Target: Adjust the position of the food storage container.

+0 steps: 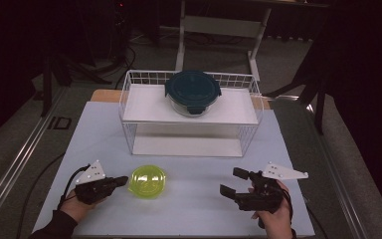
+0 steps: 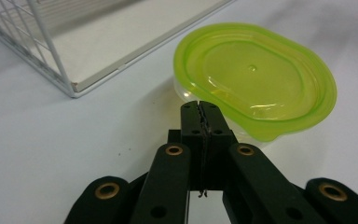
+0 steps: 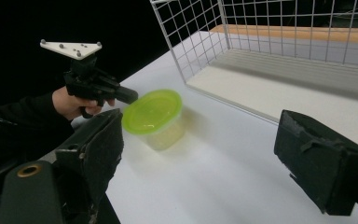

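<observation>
Left gripper: jaws pressed flat together, nothing between them, tips just beside the near rim of the green-lidded container. From the left gripper view I can't tell touching from just shy of it; the high view shows the left gripper close against the container's left side.

Right gripper: jaws spread wide, empty, hovering over the tabletop, well apart from the container on its right side.

Container: small clear tub with a lime lid on, upright on the tabletop in front of the wire rack, between the two grippers. The rack's upper shelf carries a glass bowl with a dark teal lid; the lower shelf looks bare.

My read: this is the approach or nudge stage on the green container, no grasp yet. Closed left jaws can push or steady, not pick.

Next move probably needs:
- either the left jaws to open and straddle the tub wall or lid rim, or the right gripper to come across and take it, being already wide
- a grip low on the body; the lid lip looks thin and flexible
- if it goes in the rack, the open front of the lower shelf looks the easy way in.
</observation>
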`<state>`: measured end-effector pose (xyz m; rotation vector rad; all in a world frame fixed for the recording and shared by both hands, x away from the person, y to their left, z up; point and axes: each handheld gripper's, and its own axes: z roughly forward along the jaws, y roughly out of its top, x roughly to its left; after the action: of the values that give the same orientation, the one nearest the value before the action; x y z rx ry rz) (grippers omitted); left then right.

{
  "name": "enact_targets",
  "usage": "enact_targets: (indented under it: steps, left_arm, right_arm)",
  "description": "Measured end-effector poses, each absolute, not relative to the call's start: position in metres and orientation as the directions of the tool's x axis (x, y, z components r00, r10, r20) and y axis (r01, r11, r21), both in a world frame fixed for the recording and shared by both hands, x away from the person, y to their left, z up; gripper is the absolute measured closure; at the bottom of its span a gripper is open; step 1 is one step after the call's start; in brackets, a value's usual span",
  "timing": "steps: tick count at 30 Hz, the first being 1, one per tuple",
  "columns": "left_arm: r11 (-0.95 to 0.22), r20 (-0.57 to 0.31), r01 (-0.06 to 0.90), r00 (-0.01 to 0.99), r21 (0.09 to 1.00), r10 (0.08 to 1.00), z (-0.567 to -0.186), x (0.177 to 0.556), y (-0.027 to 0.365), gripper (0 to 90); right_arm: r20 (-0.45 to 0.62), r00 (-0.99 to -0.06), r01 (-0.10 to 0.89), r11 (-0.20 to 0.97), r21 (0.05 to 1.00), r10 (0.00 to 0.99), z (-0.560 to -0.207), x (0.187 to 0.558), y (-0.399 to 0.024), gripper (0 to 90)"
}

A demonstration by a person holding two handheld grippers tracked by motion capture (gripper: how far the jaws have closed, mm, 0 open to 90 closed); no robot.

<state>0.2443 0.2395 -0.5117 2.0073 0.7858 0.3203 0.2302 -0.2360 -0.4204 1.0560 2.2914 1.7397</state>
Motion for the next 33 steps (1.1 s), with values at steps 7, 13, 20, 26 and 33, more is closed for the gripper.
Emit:
enact_targets:
  steps: [7, 13, 20, 26, 33]
  left_arm:
    - [-0.373, -0.082, 0.389, 0.777, 0.842, 0.624, -0.511, 0.247, 0.233, 89.2]
    - [-0.401, -0.072, 0.378, 0.796, 0.835, 0.601, -0.511, 0.249, 0.221, 89.2]
    - [-0.409, -0.083, 0.369, 0.818, 0.835, 0.569, -0.511, 0.255, 0.202, 89.2]
    - [-0.422, -0.087, 0.353, 0.841, 0.835, 0.534, -0.512, 0.261, 0.182, 89.2]
    - [-0.432, -0.095, 0.343, 0.861, 0.834, 0.499, -0.512, 0.266, 0.162, 89.2]
  right_arm:
    - [0.333, -0.760, 0.472, 0.122, 0.873, 0.558, -0.422, 0.230, -0.235, 15.0]
    - [0.332, -0.760, 0.473, 0.124, 0.873, 0.559, -0.422, 0.229, -0.235, 15.1]
    - [0.338, -0.756, 0.478, 0.120, 0.870, 0.561, -0.423, 0.229, -0.238, 15.1]
    - [0.340, -0.752, 0.482, 0.119, 0.868, 0.565, -0.425, 0.228, -0.241, 15.0]
    - [0.343, -0.748, 0.485, 0.116, 0.867, 0.568, -0.426, 0.227, -0.244, 15.1]
